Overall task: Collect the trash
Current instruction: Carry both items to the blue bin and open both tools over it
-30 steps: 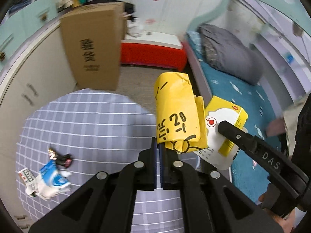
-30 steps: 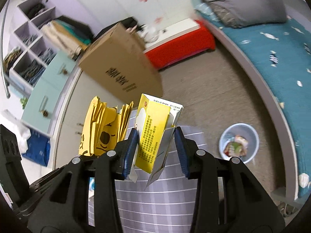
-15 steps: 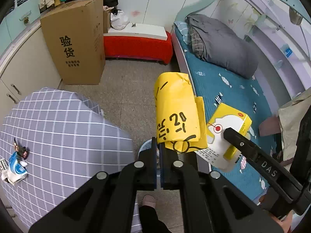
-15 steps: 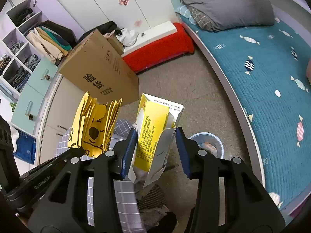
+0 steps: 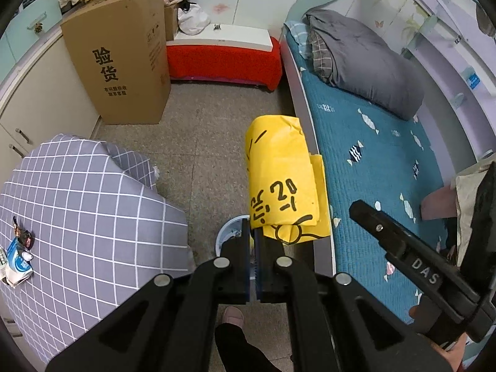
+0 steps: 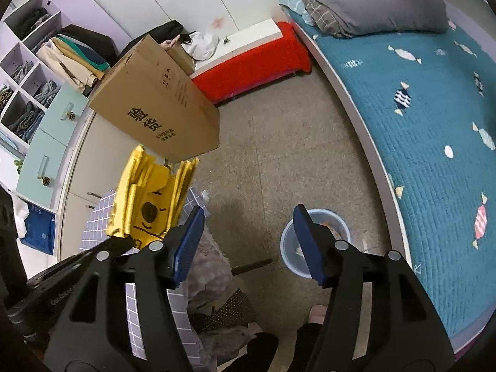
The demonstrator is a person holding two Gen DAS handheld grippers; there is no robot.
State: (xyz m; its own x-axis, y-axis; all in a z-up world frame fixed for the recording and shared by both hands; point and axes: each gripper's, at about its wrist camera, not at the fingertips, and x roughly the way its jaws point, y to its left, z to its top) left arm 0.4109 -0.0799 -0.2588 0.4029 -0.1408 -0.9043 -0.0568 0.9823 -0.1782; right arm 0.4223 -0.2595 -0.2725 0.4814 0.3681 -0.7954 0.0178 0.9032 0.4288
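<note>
Yellow bag (image 5: pixel 280 183): creased paper, matt, black marker scrawl on it. Grippers: matt black plastic with bare metal screw heads; right gripper (image 6: pixel 248 241) has blue pads (image 6: pixel 189 245) that look rubbery. Big box (image 5: pixel 124 55): plain brown cardboard, printed black. Bin (image 6: pixel 314 241): translucent bluish plastic, smooth. Floor (image 5: pixel 210 142): speckled stone-like, dull. Table cover (image 5: pixel 80 217): grey checked cloth, soft folds. Bedspread (image 5: pixel 381 167): teal quilted fabric. Cabinet doors (image 6: pixel 49 142): smooth painted finish, metal handles.
</note>
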